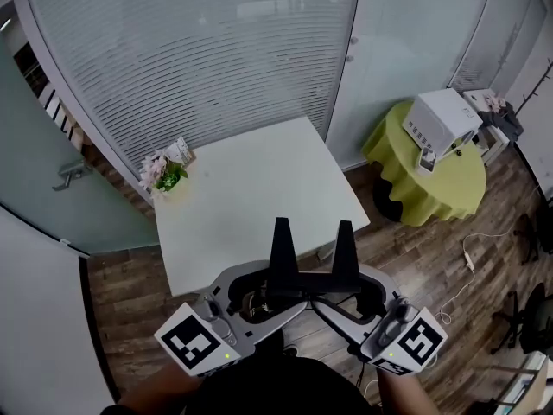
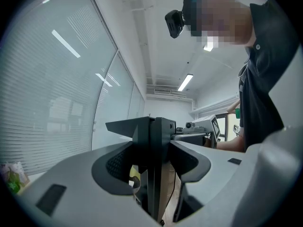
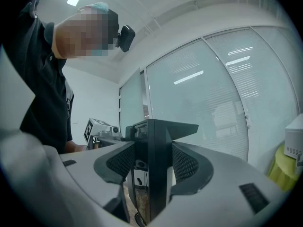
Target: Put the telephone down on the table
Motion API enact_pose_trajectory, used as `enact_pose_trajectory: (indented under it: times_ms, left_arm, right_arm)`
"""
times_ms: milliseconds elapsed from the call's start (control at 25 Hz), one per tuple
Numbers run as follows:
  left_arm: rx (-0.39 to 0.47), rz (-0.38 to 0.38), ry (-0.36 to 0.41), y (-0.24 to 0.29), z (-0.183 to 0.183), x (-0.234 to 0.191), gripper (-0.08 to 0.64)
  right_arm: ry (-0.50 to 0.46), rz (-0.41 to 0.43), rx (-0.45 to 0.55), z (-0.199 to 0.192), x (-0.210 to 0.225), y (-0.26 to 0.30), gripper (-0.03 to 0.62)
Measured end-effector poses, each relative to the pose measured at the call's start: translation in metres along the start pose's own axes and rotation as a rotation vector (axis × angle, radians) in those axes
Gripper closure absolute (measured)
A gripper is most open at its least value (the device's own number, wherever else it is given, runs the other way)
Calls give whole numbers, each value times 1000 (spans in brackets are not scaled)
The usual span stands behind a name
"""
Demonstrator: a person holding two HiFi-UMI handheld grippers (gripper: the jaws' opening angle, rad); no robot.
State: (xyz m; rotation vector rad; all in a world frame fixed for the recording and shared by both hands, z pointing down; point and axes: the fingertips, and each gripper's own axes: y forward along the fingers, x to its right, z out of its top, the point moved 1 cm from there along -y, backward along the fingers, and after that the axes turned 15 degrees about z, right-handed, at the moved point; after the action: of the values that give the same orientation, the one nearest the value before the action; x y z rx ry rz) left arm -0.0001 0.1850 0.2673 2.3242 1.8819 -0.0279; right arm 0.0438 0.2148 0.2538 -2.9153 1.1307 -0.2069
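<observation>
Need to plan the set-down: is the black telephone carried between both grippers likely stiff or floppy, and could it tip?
Probably stiff: the telephone spans left gripper and right gripper without sagging. Its two tall prongs suggest it may tip once released.

Underside of telephone (image 1: 282, 253), hidden behind left tongs (image 1: 275, 290) and right tongs (image 1: 344, 290)

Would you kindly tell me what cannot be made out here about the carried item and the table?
Black two-pronged item: underside, head view, covered by the left hand-held gripper and right hand-held gripper; both gripper views show it edge-on only, so its type stays unclear.
White table: part of near edge, head view, behind the item.
Flowers: container, head view, too small.
</observation>
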Motion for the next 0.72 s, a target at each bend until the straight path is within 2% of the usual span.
enact_pose_trajectory:
  times_ms: [280, 720]
  left_arm:
    - [7, 1, -12, 27, 7, -64, 319]
    - [-13, 25, -51, 46, 6, -155, 318]
  right_arm:
    - [1, 3, -14, 1, 57, 42, 339]
    - [37, 18, -36, -7, 120, 111, 339]
